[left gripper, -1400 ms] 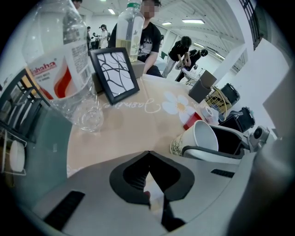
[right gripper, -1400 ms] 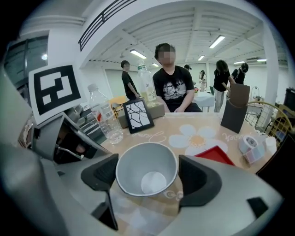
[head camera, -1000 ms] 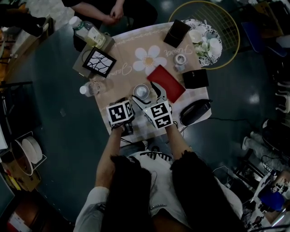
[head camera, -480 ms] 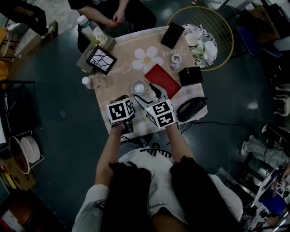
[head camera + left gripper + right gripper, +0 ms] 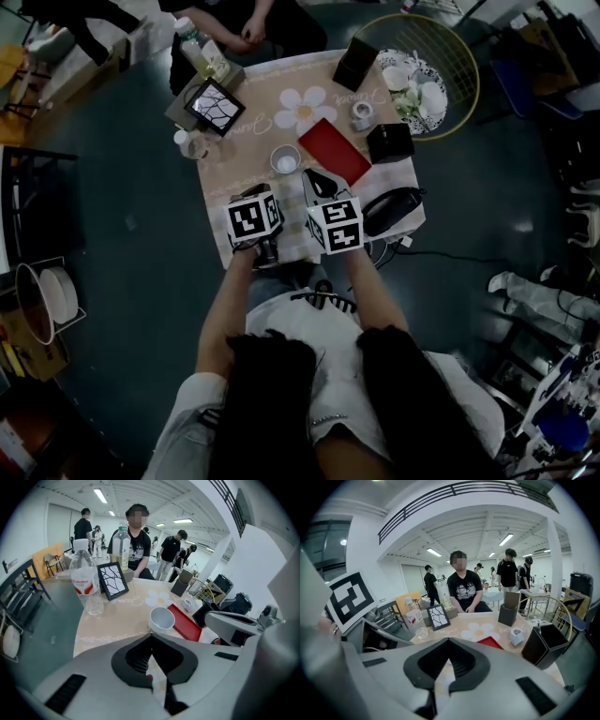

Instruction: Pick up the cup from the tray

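A white cup (image 5: 285, 160) stands upright on the beige tablecloth, just left of the red tray (image 5: 335, 151), not on it. In the left gripper view the cup (image 5: 162, 619) sits right beyond my left gripper (image 5: 151, 637), whose jaws are shut with nothing between them. The red tray (image 5: 185, 623) lies to its right. My right gripper (image 5: 317, 178) hovers at the tray's near corner, a little right of the cup, jaws shut and empty. From the right gripper view the closed tips (image 5: 449, 644) hide the cup; only a corner of the tray (image 5: 490, 642) shows.
A water bottle (image 5: 86, 583) and a framed picture (image 5: 112, 580) stand at the table's left. Black boxes (image 5: 389, 142), a small white holder (image 5: 361, 114) and a black bag (image 5: 392, 208) are on the right. A wire basket (image 5: 427, 80) stands beyond. A person (image 5: 464, 590) sits opposite.
The right gripper's jaws, spread wide before, have closed on nothing. Both grippers stay at the table's near side while the head view has shifted.
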The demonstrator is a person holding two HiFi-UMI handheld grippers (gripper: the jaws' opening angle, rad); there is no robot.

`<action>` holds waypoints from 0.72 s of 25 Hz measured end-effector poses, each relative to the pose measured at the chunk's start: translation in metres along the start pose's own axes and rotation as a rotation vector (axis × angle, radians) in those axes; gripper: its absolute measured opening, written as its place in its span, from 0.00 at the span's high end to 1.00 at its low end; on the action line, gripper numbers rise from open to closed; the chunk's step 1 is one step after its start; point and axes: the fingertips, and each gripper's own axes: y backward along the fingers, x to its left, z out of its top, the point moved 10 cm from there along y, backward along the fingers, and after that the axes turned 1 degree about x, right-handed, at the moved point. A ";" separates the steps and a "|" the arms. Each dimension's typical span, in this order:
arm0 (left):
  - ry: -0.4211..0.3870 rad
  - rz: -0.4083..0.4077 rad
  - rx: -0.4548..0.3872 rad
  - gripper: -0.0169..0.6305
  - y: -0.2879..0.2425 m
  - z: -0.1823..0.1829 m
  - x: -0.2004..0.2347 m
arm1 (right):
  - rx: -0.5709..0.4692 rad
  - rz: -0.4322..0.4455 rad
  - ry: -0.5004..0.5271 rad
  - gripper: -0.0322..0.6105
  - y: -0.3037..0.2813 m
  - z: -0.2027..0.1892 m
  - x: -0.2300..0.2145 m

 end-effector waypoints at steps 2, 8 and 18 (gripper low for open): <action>-0.005 0.002 -0.007 0.96 0.003 -0.005 -0.004 | 0.014 -0.007 0.003 0.94 0.006 -0.006 0.000; -0.009 -0.003 -0.033 0.96 0.016 -0.016 -0.011 | 0.049 -0.020 0.025 0.94 0.019 -0.014 0.003; -0.010 -0.010 -0.040 0.96 0.030 -0.039 -0.023 | 0.091 -0.024 0.078 0.94 0.033 -0.023 0.013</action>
